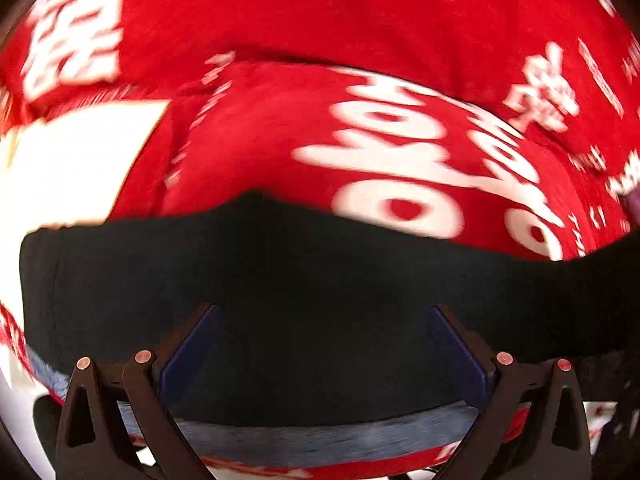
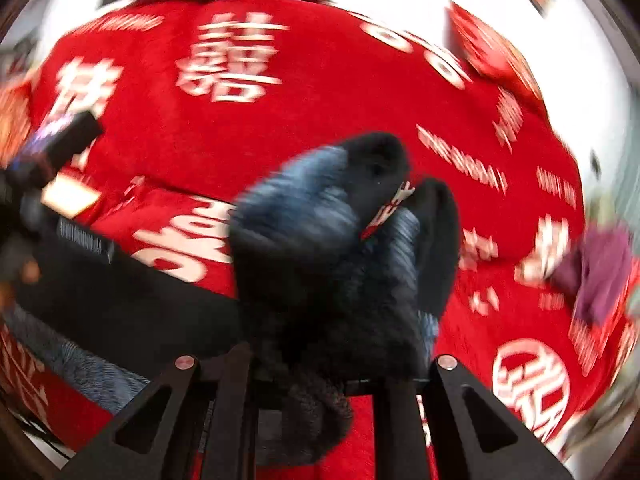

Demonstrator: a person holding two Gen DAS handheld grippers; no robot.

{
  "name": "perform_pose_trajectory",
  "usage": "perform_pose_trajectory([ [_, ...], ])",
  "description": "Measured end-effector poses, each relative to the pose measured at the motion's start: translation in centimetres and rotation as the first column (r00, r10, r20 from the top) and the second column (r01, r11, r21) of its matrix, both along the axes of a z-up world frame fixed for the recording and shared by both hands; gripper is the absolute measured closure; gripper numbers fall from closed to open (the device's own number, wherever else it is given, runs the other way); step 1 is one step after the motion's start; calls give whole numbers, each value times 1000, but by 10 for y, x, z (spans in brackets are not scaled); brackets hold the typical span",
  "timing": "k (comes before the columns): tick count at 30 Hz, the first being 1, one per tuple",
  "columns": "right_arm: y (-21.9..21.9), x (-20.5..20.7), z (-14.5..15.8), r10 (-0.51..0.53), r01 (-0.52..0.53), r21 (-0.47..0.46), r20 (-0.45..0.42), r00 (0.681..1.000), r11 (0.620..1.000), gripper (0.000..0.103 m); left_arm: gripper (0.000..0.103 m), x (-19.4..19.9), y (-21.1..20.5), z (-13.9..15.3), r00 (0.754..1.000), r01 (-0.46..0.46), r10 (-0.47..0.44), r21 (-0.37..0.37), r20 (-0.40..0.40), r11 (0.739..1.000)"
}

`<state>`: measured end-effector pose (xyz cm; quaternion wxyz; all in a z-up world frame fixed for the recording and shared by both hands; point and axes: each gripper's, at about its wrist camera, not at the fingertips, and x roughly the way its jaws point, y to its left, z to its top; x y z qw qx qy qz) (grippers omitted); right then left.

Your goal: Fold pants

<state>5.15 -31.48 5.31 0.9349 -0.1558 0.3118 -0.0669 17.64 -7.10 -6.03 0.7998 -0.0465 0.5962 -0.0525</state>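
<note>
The dark pants [image 1: 320,280] lie as a wide black band with a grey fleece lining along the near edge, on a red cloth with white lettering [image 1: 320,20]. My left gripper [image 1: 324,320] is open, its blue-padded fingers spread wide over the pants and holding nothing. In the right wrist view a bunched part of the pants [image 2: 332,248] stands up between the fingers, grey lining showing. My right gripper [image 2: 320,356] is shut on this bunch and lifts it off the red cloth [image 2: 240,128]. The rest of the pants trail to the left [image 2: 120,300].
A white sheet [image 1: 72,160] lies on the red cloth at the left. The left gripper's body [image 2: 48,148] shows at the left of the right wrist view. A purple cloth item [image 2: 600,272] lies at the right edge. Both views are motion-blurred.
</note>
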Motion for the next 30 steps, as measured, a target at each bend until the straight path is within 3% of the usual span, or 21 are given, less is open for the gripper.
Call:
perform_pose_trajectory([
  [4,81,-1,-20,144,-145,-170,-16,989,975,88,0,-21,44,-17,998,-58,58,-23,-22,998],
  [8,158,-7,-65,301,-318,-350,-101,948,881,88,0,-33,77,-29,994,-105,103,-51,-47,993],
  [11,191,-5,-101,342,-394,-376,-201,918,838,88,0,-38,95,-36,992,-119,115,-71,-58,990],
  [14,207,-2,-120,337,-414,-406,-248,908,815,88,0,-42,105,-33,992,-120,116,-99,-46,988],
  [18,209,3,-113,322,-393,-390,-237,917,833,87,0,-39,108,-31,992,-122,117,-125,-46,985],
  [22,212,2,-126,317,-426,-379,-317,894,822,67,0,-37,100,-23,996,-91,87,-137,-37,986],
  [23,214,-2,-123,321,-429,-396,-310,895,812,50,0,-36,98,-20,996,-87,83,-139,-33,987],
  [24,217,-6,-118,331,-431,-395,-298,895,811,39,0,-35,96,-15,997,-81,78,-146,-26,986],
  [25,218,-12,-106,349,-434,-377,-274,896,818,20,0,-34,95,-10,997,-77,75,-152,-19,985],
  [27,217,-22,-83,394,-455,-304,-244,886,837,18,0,-32,93,0,997,-70,71,-159,-1,985],
  [30,198,-34,-41,445,-470,-98,-201,873,877,18,0,-32,80,17,999,-33,38,-166,24,986],
])
